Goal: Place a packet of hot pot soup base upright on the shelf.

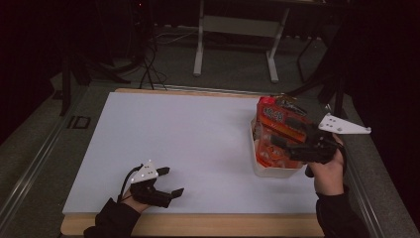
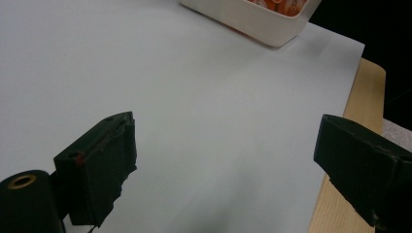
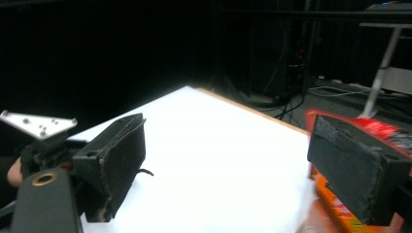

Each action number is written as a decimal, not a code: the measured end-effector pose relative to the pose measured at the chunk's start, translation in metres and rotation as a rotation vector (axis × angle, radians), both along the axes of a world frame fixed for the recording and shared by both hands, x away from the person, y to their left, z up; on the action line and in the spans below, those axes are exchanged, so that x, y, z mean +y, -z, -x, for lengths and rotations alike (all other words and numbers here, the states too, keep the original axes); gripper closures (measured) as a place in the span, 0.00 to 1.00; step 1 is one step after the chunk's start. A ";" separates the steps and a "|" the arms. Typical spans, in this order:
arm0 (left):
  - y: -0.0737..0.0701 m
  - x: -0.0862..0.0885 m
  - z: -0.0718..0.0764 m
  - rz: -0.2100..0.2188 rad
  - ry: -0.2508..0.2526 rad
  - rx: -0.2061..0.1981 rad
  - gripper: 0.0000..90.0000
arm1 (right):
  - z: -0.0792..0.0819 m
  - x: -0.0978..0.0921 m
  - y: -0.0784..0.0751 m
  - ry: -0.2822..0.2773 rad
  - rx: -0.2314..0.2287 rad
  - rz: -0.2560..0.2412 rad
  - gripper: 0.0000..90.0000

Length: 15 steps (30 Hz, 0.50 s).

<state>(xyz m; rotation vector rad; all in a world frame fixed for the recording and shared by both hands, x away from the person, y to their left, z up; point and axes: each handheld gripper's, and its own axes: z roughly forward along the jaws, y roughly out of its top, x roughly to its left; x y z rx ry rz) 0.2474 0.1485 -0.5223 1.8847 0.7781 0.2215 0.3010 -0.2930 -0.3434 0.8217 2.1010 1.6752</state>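
In the high view, a red and orange printed snack packet (image 1: 276, 130) stands tilted in a shallow white plastic tray (image 1: 271, 171) at the right of the white sheet covering the wooden table (image 1: 198, 225). The right gripper (image 1: 285, 133) sits at the packet's right side, jaws spread wide; in the right gripper view the packet (image 3: 384, 130) lies against the outer side of the right-hand jaw, not between the two, so nothing is gripped. The left gripper (image 1: 170, 181) rests at the lower left of the high view, well apart from the tray, jaws wide open and empty over bare sheet. The left gripper view shows the tray (image 2: 252, 19) at upper right.
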 end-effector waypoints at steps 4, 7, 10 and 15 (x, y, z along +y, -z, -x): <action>0.000 0.000 0.000 0.001 0.000 -0.001 0.10 | 0.003 0.010 0.013 -0.034 0.015 0.011 0.15; 0.000 0.000 0.000 0.002 -0.001 0.000 0.10 | 0.006 0.016 0.023 -0.066 0.019 0.017 0.15; 0.000 0.000 0.000 0.002 0.000 0.000 0.10 | 0.007 0.021 0.034 -0.094 0.035 0.037 0.15; 0.000 0.000 0.000 0.004 0.002 0.001 0.10 | 0.009 0.028 0.053 -0.130 0.061 0.047 0.15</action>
